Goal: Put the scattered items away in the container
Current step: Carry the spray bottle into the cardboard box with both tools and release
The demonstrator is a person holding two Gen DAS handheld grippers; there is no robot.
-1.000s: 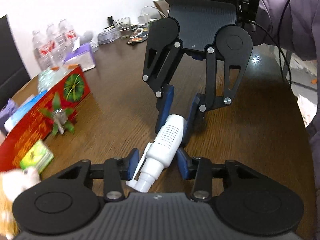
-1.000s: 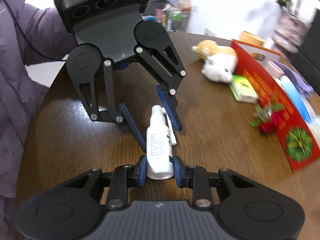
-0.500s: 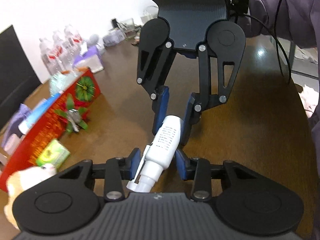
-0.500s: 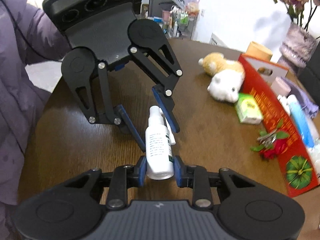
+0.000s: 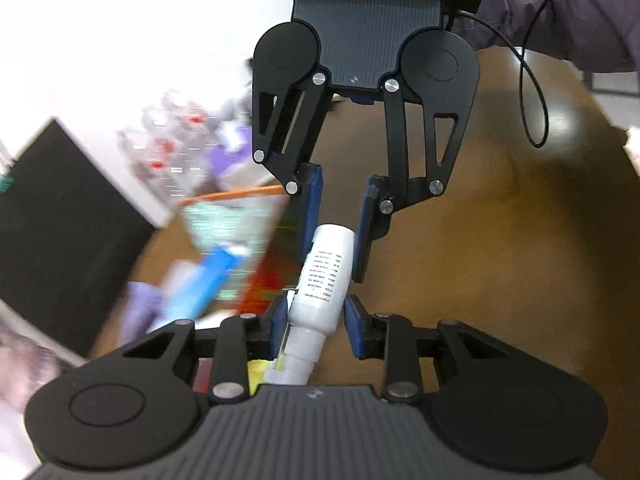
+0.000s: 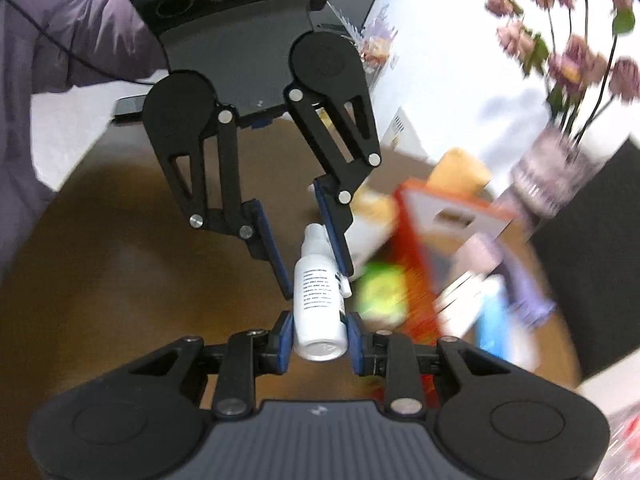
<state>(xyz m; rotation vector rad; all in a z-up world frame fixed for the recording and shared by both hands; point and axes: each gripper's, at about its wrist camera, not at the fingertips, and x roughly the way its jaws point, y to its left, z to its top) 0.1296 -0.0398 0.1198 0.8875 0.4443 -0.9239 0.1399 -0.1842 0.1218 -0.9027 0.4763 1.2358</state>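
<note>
A white spray bottle (image 5: 324, 276) hangs in the air between my two grippers, which face each other. In the left wrist view my left gripper (image 5: 316, 316) is shut on its nozzle end, the pads tight against the shoulder. My right gripper (image 5: 332, 272) clamps the base end. In the right wrist view my right gripper (image 6: 318, 336) is shut on the spray bottle (image 6: 318, 292), with my left gripper (image 6: 318, 284) opposite. A red box (image 6: 416, 240), heavily blurred, lies below and to the right with a blue tube (image 6: 488, 320) inside it.
A green packet (image 6: 380, 292) lies beside the box on the brown table (image 6: 100, 260). A vase of dried flowers (image 6: 560, 168) stands behind it. Water bottles (image 5: 172, 144) and a black chair (image 5: 60, 220) are at the left. A purple sleeve (image 6: 72, 40) is behind the left gripper.
Both grippers have risen from the table with the bottle and swung towards the red box. The left gripper's fingers have closed in on the bottle's shoulder.
</note>
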